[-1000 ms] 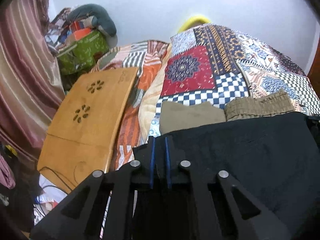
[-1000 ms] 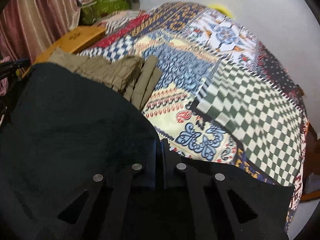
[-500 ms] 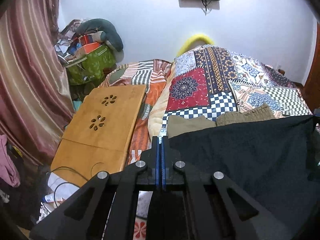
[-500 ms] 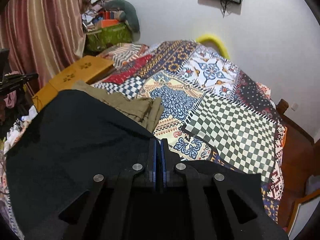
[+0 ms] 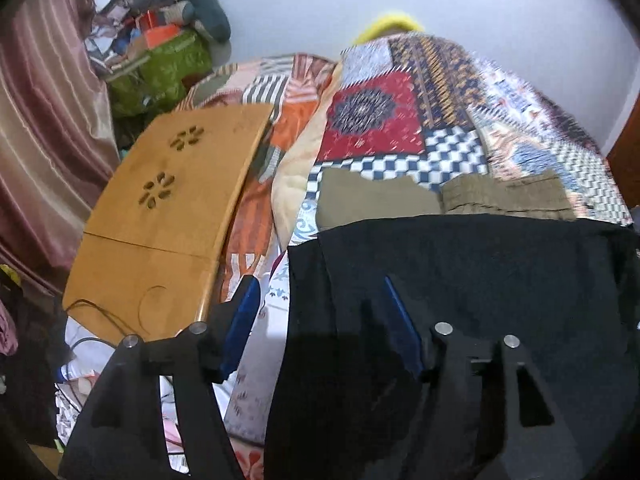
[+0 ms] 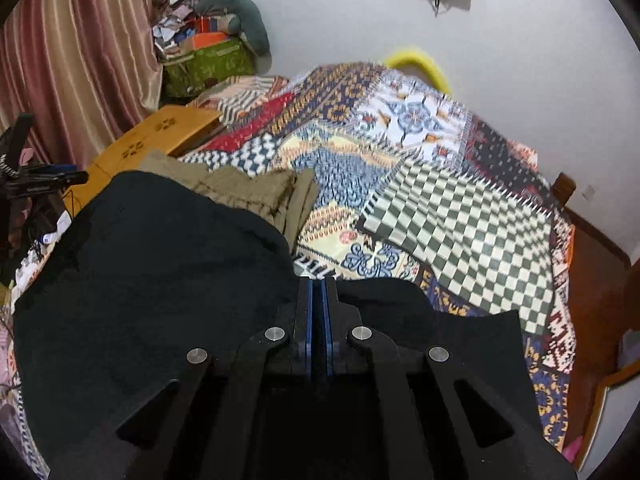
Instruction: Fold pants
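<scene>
The black pants (image 5: 460, 280) lie spread across the near edge of the bed (image 6: 460, 216), filling the lower half of both frames, a flat dark sheet over the patchwork quilt (image 5: 372, 124). In the right wrist view the right gripper (image 6: 317, 292) is clamped tight on a fold of the black cloth at lower centre, its blue pads pressed together with fabric between them; it looks to be pinning that edge so the cloth stays taut. In the left wrist view the left gripper (image 5: 320, 300) stands wide apart, one blue pad off the cloth's left edge and the other over the fabric, holding nothing; my guess is it has let go of its corner or is lining up for a new hold.

Just beyond the black pants, touching their far edge, sits a folded olive-khaki garment (image 5: 376, 200), likely finished and set aside. At the left of the frame a wooden lap table (image 5: 176, 200) with flower-shaped cutouts rests beside the bed, and a green bag (image 5: 168, 64) of clutter sits at upper left by the striped curtain (image 5: 44, 120). No writing or brand can be read anywhere.
</scene>
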Motion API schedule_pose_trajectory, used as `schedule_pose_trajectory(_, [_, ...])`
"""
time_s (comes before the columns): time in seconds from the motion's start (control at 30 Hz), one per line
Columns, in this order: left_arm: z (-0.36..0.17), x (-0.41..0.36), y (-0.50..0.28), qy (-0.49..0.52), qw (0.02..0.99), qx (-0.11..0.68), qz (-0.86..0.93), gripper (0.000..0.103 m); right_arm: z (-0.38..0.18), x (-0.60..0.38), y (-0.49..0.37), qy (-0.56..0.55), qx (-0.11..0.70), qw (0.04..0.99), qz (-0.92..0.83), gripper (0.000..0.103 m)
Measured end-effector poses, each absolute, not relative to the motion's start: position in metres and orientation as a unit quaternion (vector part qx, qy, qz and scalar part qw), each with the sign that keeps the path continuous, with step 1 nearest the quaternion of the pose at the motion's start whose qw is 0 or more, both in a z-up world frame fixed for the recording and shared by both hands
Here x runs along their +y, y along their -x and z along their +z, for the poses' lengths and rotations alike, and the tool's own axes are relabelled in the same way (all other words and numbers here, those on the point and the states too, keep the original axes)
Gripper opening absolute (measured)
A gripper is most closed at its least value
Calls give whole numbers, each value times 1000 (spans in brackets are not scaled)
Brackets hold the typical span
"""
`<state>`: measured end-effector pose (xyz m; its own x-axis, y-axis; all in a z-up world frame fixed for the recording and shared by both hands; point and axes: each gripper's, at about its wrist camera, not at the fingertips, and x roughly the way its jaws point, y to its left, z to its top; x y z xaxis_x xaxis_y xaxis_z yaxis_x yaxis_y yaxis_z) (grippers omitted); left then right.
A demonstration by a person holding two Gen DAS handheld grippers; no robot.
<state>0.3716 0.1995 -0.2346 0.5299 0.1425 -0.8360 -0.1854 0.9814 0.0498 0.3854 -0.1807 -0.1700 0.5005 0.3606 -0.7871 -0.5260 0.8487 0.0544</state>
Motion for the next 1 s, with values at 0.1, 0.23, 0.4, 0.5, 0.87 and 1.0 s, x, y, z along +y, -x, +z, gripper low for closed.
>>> schedule_pose_trajectory(0.1, [-255,210,-388,37,865,489,102,66,-180,-178,-393,104,434,855,263,6])
schedule_pose_trajectory(0.23, [-275,224,-400,67,855,504,103,68,-191,-174,-408,107,446,849,263,37])
schedule_pose_trajectory(0.4, [-289,226,-412,79,853,508,93,73,-205,-165,-426,102,459,836,282,55])
schedule_pose_trajectory(0.5, [-293,223,-416,77,852,509,92,72,-211,-159,-431,98,469,826,298,59])
schedule_pose_trajectory(0.87, [-278,211,-407,44,864,493,89,26,-225,-144,-437,146,485,814,283,67])
schedule_pose_trajectory(1.0, [-270,224,-405,46,863,492,106,6,-230,-145,-443,141,485,814,288,48])
